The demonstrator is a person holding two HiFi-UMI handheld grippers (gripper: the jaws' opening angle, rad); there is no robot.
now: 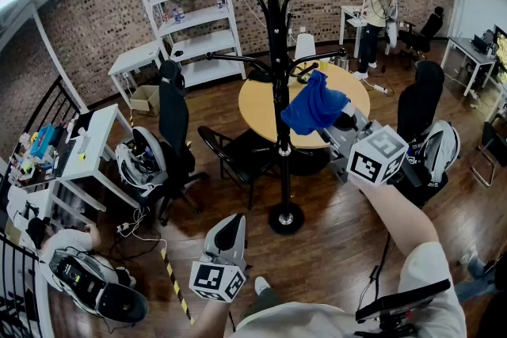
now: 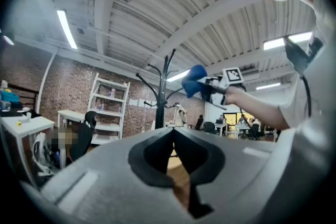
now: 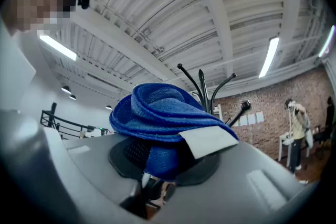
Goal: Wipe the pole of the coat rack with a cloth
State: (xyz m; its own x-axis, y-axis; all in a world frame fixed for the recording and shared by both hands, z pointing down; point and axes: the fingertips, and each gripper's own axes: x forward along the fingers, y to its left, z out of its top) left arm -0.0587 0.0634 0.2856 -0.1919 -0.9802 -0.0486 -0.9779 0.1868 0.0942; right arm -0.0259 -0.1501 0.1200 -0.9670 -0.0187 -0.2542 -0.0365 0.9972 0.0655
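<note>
The black coat rack [image 1: 278, 83] stands mid-room on a round base [image 1: 286, 218], its pole rising to curved hooks. My right gripper [image 1: 334, 121] is shut on a bunched blue cloth [image 1: 314, 108], which hangs just right of the pole at mid height, touching or almost touching it. In the right gripper view the blue cloth [image 3: 160, 115] with its white label [image 3: 207, 140] fills the jaws, and the rack's hooks [image 3: 203, 86] show behind. My left gripper [image 1: 230, 224] hangs low near the base, shut and empty. The left gripper view shows the rack [image 2: 167, 86] and the cloth [image 2: 193, 80] ahead.
A round wooden table [image 1: 252, 103] stands right behind the rack, with a black folding chair [image 1: 230, 156] at its left. An office chair [image 1: 173, 123], a white desk [image 1: 91, 142] and a white shelf [image 1: 190, 12] lie to the left. A person [image 1: 373, 12] stands far back.
</note>
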